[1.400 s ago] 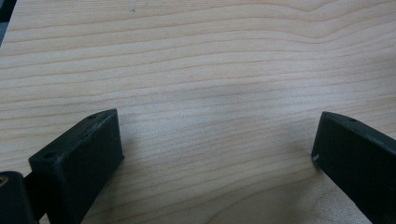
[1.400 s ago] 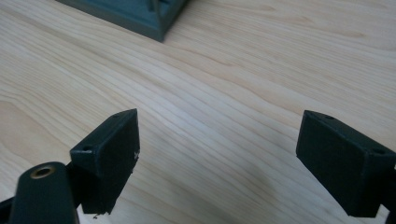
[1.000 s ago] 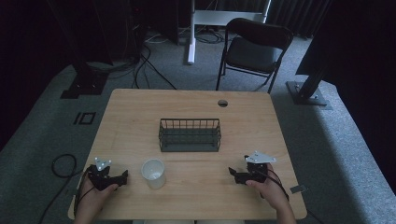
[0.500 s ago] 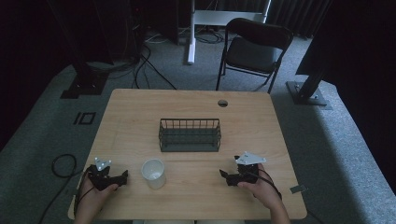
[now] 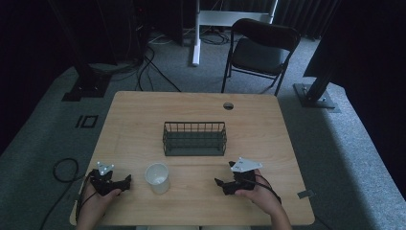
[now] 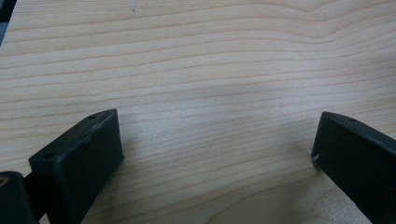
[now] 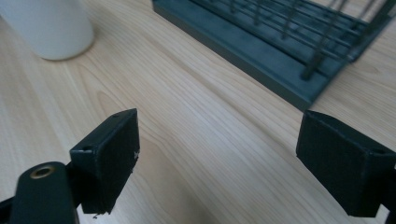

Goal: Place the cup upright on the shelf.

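A white cup (image 5: 157,178) stands upright on the wooden table (image 5: 143,120), near its front edge. Behind it sits a dark wire basket (image 5: 194,138), nothing visible inside. My left gripper (image 5: 125,181) rests on the table at the front left, jaws wide open over bare wood (image 6: 210,93), left of the cup. My right gripper (image 5: 221,184) is at the front right, open and pointing left toward the cup (image 7: 49,28), with the basket (image 7: 280,46) ahead to its right. Neither gripper holds anything.
A round cable hole (image 5: 228,106) is in the table's far side. A black folding chair (image 5: 261,48) stands beyond the table. Cables (image 5: 62,167) lie on the grey carpet at the left.
The right gripper has moved left along the table's front, closer to the cup. The left gripper and the cup stay where they were.
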Demonstrator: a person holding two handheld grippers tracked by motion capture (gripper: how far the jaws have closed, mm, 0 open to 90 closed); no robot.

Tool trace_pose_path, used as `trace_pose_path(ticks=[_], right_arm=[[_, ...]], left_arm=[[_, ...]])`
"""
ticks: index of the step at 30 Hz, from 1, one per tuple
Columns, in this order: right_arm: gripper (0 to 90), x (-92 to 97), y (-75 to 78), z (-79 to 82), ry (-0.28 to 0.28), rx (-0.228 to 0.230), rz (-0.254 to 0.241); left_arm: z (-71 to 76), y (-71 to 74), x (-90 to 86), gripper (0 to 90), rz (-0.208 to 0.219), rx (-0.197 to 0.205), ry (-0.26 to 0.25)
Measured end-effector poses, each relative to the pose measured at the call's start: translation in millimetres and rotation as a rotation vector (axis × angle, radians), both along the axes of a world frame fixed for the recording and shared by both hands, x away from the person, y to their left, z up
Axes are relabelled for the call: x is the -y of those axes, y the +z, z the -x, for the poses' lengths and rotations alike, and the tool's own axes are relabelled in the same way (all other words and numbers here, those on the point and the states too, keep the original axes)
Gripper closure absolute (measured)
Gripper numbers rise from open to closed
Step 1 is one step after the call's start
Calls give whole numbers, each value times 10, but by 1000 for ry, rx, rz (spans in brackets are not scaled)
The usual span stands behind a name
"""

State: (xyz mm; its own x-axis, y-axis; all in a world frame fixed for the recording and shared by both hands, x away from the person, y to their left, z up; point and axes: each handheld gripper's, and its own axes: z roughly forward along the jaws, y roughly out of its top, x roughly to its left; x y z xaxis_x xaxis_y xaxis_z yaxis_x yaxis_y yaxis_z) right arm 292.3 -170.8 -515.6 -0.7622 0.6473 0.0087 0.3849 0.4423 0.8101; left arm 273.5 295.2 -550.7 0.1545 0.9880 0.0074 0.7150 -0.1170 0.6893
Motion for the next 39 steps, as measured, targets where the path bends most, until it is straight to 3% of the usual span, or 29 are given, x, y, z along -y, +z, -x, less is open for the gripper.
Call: trace_pose_path(ticks=[39], right_arm=[[138, -902, 16, 85, 236, 18, -35]], left_arm=[[0, 0, 0, 20, -1, 1, 0]])
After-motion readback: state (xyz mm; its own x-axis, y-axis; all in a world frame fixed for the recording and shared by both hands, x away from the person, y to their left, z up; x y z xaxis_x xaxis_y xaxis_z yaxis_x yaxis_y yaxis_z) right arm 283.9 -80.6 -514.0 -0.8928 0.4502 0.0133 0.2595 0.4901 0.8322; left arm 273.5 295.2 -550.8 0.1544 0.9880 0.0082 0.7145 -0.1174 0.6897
